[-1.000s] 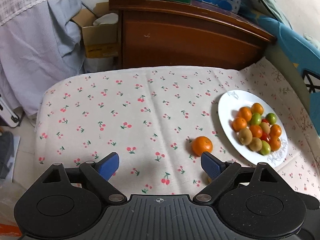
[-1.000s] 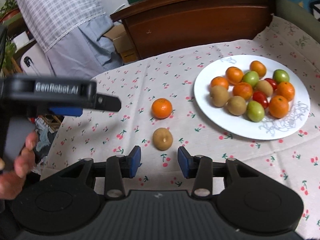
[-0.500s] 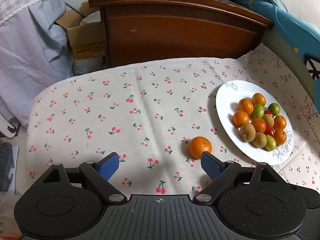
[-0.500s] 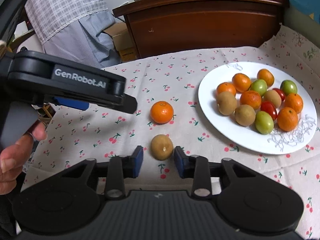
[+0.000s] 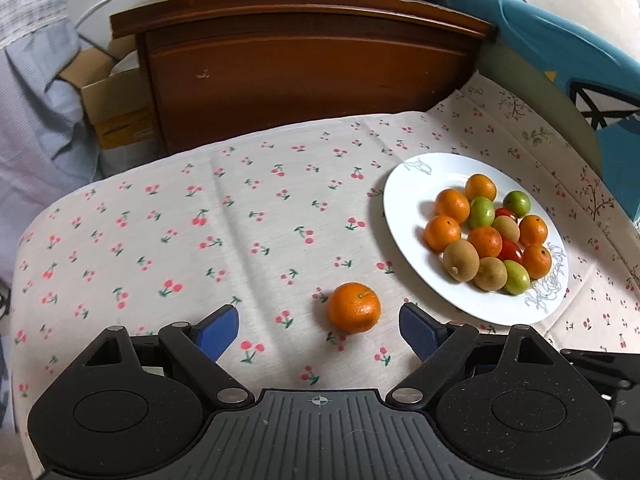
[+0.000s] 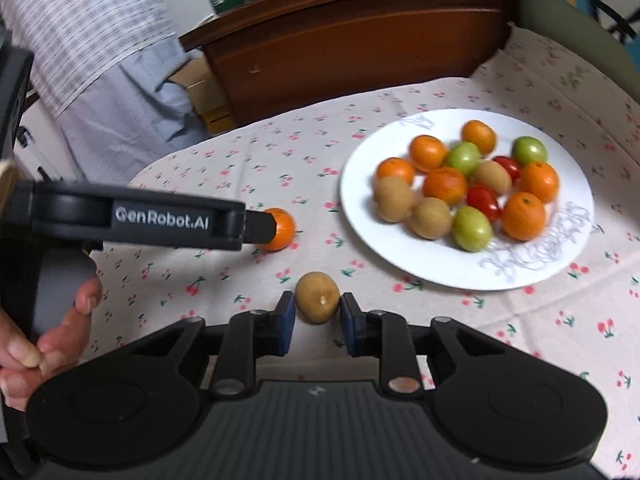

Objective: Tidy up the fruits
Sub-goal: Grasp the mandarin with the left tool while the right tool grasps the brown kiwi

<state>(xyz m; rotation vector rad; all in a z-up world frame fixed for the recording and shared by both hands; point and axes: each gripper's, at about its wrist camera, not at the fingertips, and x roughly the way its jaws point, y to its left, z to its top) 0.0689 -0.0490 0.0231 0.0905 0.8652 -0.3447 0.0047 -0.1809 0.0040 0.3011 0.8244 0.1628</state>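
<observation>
Off the left wrist: left tool (image 5: 319, 334) gapes, closing slightly around round orange mandarin (image 5: 354, 307) on cherry-print counter (image 5: 240, 240).

Right wrist: right tool (image 6: 317, 320) closing on small brown kiwi (image 6: 318, 297); soft, grip its midline gently.

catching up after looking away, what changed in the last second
The right gripper jaws are closing around the brown kiwi on the cloth. The left gripper, jaws wide, moved so the loose orange tangerine sits between them. The white plate of fruit stayed put.
</observation>
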